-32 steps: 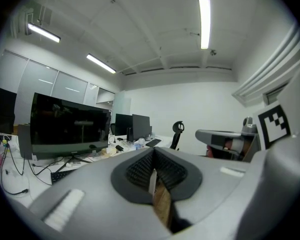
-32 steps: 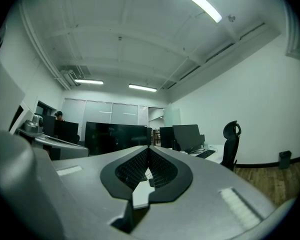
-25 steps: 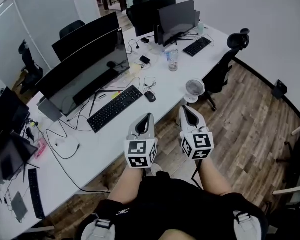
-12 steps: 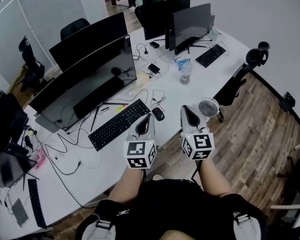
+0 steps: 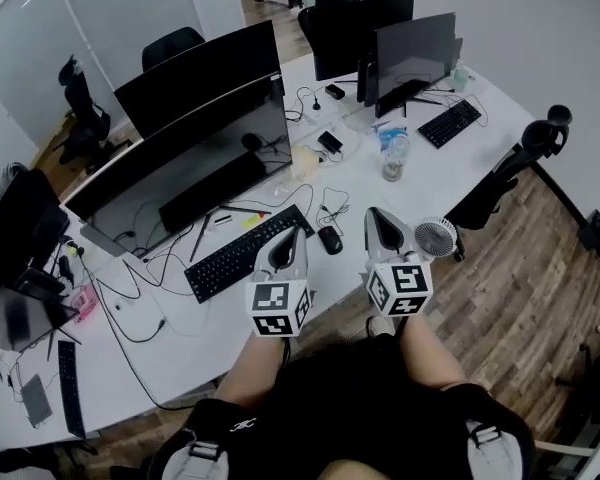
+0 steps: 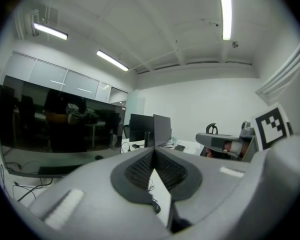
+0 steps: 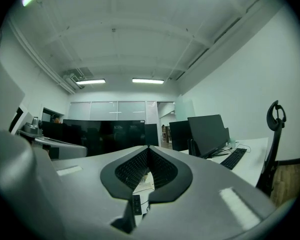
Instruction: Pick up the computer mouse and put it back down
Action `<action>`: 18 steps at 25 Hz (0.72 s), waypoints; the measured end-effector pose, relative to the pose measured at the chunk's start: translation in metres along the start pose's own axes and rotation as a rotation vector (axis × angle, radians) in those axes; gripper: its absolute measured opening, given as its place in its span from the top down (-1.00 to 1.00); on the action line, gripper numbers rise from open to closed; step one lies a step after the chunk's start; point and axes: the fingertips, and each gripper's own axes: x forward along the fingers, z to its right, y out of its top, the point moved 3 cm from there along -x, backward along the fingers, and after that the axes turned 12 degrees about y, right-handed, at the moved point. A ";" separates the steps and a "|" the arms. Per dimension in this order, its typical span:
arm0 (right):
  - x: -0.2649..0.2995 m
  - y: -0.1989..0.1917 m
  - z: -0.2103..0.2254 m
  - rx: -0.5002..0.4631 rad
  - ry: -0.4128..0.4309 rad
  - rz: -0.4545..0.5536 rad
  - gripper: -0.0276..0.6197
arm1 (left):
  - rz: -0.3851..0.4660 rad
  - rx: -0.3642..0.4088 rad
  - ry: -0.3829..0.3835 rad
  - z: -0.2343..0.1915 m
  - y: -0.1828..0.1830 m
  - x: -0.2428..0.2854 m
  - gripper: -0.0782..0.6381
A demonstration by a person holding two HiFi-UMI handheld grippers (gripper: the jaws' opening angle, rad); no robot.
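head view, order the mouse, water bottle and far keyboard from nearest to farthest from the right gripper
1. Mouse, on the desk just left of the right gripper.
2. Water bottle, farther back, mid-desk.
3. Far keyboard, at the desk's back right.

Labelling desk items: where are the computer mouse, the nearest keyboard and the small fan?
computer mouse [image 5: 330, 240], head view, top of its shell.
keyboard [image 5: 248, 253], head view, middle keys.
small fan [image 5: 437, 236], head view, front grille.

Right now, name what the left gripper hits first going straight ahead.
Likely the far monitors, though depth is unclear: the left gripper points level over the desk, just right of the big near monitor.
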 end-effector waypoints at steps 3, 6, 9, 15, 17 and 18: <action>0.017 0.000 0.011 0.004 0.053 0.001 0.90 | 0.004 -0.007 0.061 -0.001 0.002 0.008 0.64; 0.035 0.002 0.023 0.001 0.108 -0.009 0.90 | 0.017 -0.009 0.118 0.002 0.007 0.017 0.64; 0.052 0.002 0.032 -0.002 0.162 -0.022 0.90 | 0.026 -0.022 0.180 0.002 0.011 0.024 0.64; 0.072 -0.011 0.049 0.002 0.214 -0.051 0.90 | -0.001 -0.040 0.265 0.006 0.002 0.032 0.64; 0.078 -0.019 0.051 0.006 0.226 -0.067 0.90 | -0.008 -0.046 0.291 0.005 -0.001 0.031 0.64; 0.081 -0.023 0.051 0.009 0.237 -0.075 0.90 | -0.011 -0.050 0.305 0.004 -0.002 0.030 0.64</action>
